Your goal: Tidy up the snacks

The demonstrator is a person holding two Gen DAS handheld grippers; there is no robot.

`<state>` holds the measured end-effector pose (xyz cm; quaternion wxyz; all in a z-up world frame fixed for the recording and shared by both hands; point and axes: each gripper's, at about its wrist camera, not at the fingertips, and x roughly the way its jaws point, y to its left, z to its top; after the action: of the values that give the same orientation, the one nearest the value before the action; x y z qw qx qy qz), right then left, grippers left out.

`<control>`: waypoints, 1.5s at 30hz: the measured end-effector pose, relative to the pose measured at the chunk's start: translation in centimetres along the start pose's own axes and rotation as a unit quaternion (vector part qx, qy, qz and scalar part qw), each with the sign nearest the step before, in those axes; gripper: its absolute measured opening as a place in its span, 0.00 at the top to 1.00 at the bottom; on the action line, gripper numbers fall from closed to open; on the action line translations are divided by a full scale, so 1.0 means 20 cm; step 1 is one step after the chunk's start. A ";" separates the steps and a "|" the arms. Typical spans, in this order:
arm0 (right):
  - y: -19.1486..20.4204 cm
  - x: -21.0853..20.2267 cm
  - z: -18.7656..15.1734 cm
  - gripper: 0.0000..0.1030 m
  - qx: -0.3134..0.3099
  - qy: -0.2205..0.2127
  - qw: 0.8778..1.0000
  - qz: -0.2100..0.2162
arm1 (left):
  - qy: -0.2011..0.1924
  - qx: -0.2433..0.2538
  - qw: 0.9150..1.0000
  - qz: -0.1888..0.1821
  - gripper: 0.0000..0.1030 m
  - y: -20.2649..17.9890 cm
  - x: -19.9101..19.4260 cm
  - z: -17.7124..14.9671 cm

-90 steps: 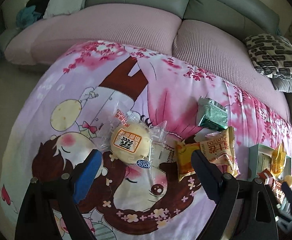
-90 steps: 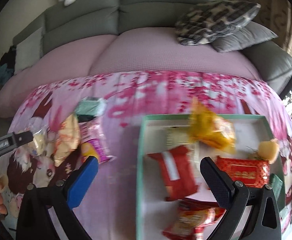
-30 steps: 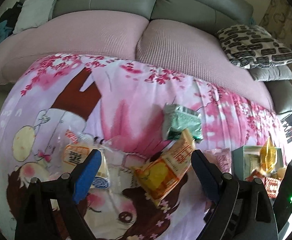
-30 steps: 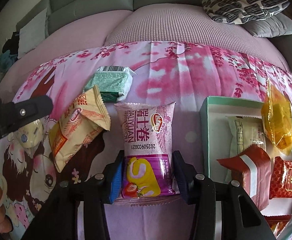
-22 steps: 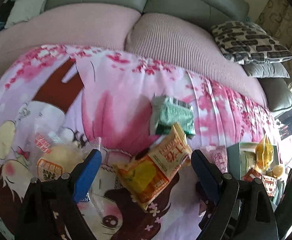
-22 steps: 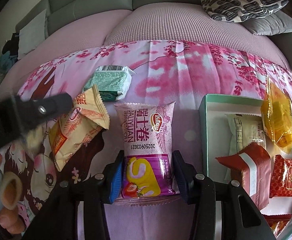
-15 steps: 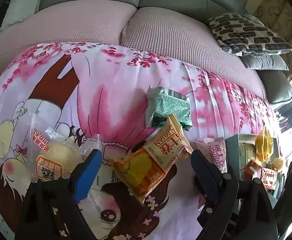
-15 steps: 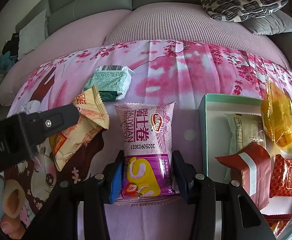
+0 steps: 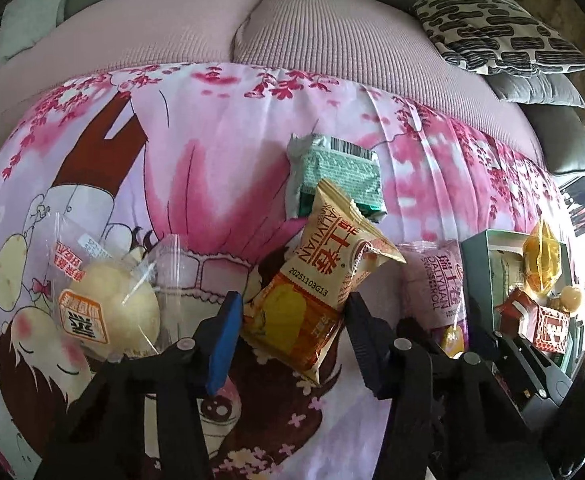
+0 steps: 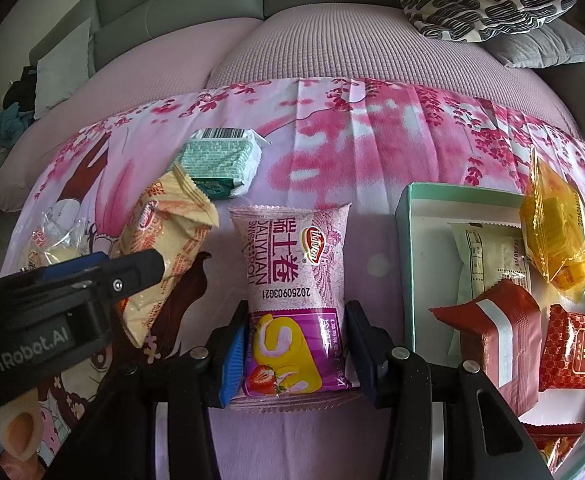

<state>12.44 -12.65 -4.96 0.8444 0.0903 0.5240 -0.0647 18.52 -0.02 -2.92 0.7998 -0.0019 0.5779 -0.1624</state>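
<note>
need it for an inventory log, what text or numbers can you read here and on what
"DALIYUAN SWISS ROLL", "2025090321": pink swiss roll pack, between the right gripper's pads.
"DALIYUAN", "20251103G13": yellow-orange pack, which the left gripper has just been closing on.
"GenRobot.AI": left gripper's body.
Barcode digits on the green pack, and Chinese characters on the bun wrapper and red packs: not read.

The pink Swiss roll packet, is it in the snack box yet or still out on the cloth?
Out. The pink Swiss roll packet lies on the cloth beside the box, between the right gripper fingers.
</note>
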 end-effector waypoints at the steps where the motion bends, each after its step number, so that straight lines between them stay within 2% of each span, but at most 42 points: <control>1: 0.00 0.00 0.00 0.53 0.000 0.000 1.000 0.000 | 0.002 0.007 1.000 0.000 0.51 -0.01 0.00 0.00; 2: 0.00 0.00 0.00 0.53 -0.001 0.001 1.000 -0.001 | 0.002 0.012 1.000 0.000 0.55 -0.03 0.00 -0.01; 7: 0.00 0.01 0.00 0.53 -0.002 0.001 1.000 -0.001 | 0.006 0.015 1.000 0.011 0.56 -0.05 0.04 0.00; 14: 0.02 0.03 0.00 0.53 -0.013 0.000 1.000 -0.009 | 0.003 -0.010 1.000 0.010 0.49 -0.01 0.11 0.00; 20: 0.03 0.04 0.00 0.52 -0.025 -0.004 0.999 -0.019 | -0.005 0.017 0.999 0.047 0.49 -0.07 0.14 -0.01; 28: 0.04 0.04 0.00 0.52 -0.036 -0.011 0.999 -0.024 | -0.022 0.029 0.998 0.057 0.48 -0.08 0.15 0.00; 33: 0.05 0.04 0.00 0.52 -0.038 -0.014 0.999 -0.023 | -0.038 0.053 0.995 0.075 0.48 -0.12 0.15 -0.01; 37: 0.02 0.01 0.00 0.58 -0.025 -0.020 0.999 -0.015 | -0.045 0.052 0.995 0.077 0.48 -0.13 0.15 0.00; 39: 0.00 -0.01 0.00 0.60 -0.022 -0.021 0.999 -0.012 | -0.049 0.048 0.994 0.080 0.50 -0.13 0.14 0.00; 41: 0.00 -0.02 0.00 0.60 -0.019 -0.024 0.999 -0.010 | -0.055 0.046 0.994 0.081 0.57 -0.14 0.13 0.01; 45: -0.01 -0.08 0.00 0.61 -0.015 -0.035 0.999 -0.003 | -0.065 0.040 0.994 0.078 0.61 -0.12 0.08 0.00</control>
<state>11.68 -12.79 -3.63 0.8631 0.0734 0.4957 -0.0623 18.41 -2.71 -3.95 0.8453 0.0648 0.5162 -0.1216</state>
